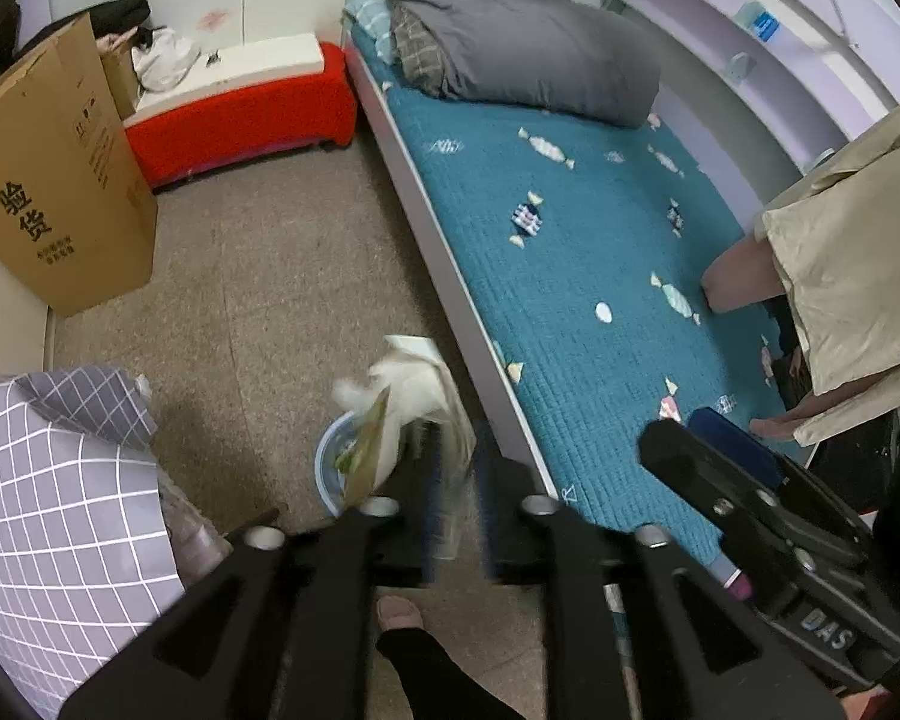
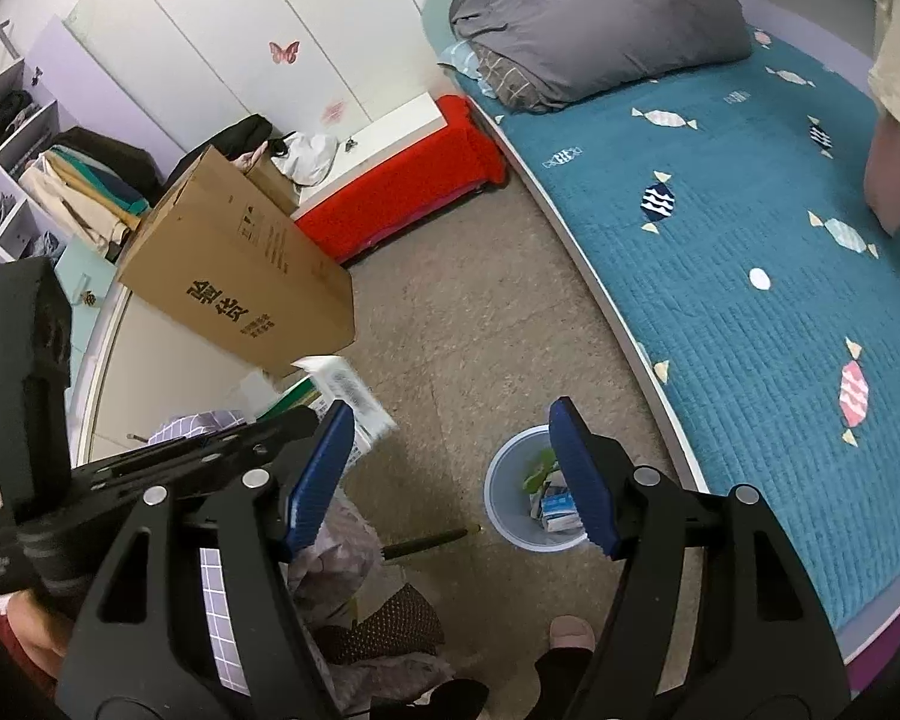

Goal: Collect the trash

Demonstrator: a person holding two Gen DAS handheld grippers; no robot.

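On the bedroom floor beside the bed, the part-open left gripper, jaws loose around white paper trash, should release squarely over the bin while the right gripper hangs empty, spread.

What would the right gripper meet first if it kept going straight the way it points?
Probably bare floor just left of the bin; the right gripper is open and empty, though depth is uncertain.

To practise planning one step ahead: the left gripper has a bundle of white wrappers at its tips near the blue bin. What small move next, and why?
Probably shift the left gripper a little so the bundle of white wrappers hangs squarely over the blue bin, then let go. The bundle overlaps only one side of the bin's rim here; the grip is too blurred to judge.
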